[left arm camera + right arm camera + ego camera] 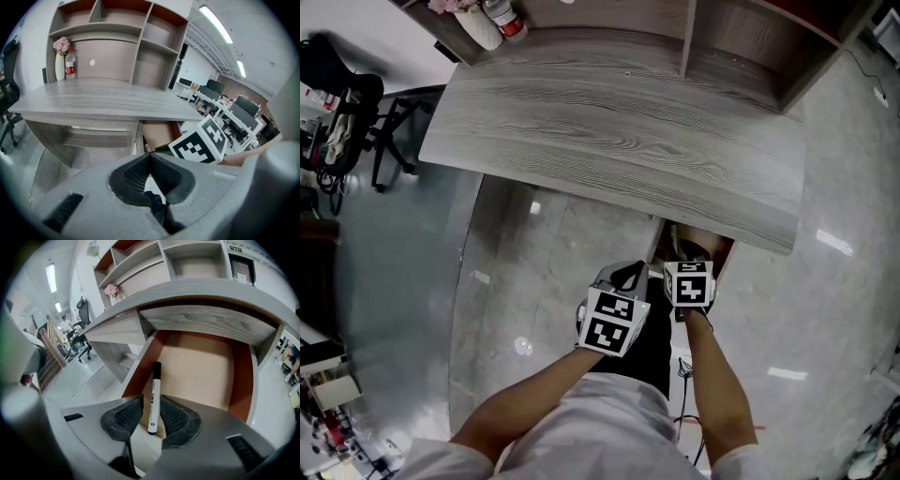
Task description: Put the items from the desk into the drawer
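Right gripper (151,404): we have it closed on the pen (154,390). The pads sit at about pen width on the white barrel's near end, and the right pad is clearly against it. The pen runs straight ahead out of the jaws with its black cap forward. It is above the open drawer (201,366), along the drawer's left wall from this gripper. The near end sits back between the pads, so the pen isn't lying on the drawer floor.

The drawer is directly ahead of and below the right gripper. We see a beige floor and red-brown side walls, and the desk (619,141) top overhangs its far part.

Left gripper (150,157): jaws together, nothing between them. It sits just to the left of the right gripper and slightly nearer to us. From its camera, the right gripper's marker cube shows close ahead on the right, with the drawer beyond it.

Beyond both grippers, a shelf unit (140,37) stands on the back of the desk. A vase (59,65) of pink flowers and a bottle (70,65) stand side by side far off to the left gripper's front-left.
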`<state>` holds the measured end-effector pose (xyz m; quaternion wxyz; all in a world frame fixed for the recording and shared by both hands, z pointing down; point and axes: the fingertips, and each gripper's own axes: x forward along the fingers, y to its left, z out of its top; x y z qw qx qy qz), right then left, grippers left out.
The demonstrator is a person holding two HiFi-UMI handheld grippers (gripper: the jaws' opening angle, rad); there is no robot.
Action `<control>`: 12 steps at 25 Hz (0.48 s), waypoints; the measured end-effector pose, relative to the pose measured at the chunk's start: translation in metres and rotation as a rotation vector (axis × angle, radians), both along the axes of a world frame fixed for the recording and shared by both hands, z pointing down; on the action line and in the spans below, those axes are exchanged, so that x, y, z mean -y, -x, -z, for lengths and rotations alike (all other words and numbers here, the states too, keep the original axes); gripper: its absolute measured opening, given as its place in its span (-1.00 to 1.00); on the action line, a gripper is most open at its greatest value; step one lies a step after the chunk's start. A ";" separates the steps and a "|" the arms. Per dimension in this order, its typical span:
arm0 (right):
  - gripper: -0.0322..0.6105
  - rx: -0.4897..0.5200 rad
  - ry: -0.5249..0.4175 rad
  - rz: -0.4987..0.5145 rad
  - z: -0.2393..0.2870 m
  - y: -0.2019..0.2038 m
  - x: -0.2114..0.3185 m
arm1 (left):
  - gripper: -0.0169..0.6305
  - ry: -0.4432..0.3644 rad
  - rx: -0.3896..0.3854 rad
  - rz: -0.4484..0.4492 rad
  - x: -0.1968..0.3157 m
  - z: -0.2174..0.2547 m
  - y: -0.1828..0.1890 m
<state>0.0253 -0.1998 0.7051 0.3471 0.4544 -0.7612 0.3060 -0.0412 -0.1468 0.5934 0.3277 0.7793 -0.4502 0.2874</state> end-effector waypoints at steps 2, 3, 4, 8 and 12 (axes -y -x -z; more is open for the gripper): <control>-0.60 0.000 -0.004 0.000 0.002 0.000 -0.001 | -0.94 -0.001 -0.002 -0.001 -0.001 0.001 0.000; -0.60 0.003 -0.008 -0.004 0.004 0.000 -0.001 | -0.94 -0.002 -0.002 -0.003 -0.002 0.002 0.000; -0.62 0.009 -0.012 -0.011 0.007 -0.001 -0.002 | -0.94 -0.004 -0.002 -0.005 -0.002 0.003 0.000; -0.73 0.041 -0.046 -0.050 0.029 -0.005 -0.011 | -0.94 -0.020 -0.007 -0.019 -0.003 0.011 -0.001; -0.78 0.062 -0.087 -0.060 0.060 -0.005 -0.025 | -0.94 -0.037 -0.025 -0.027 -0.005 0.021 -0.002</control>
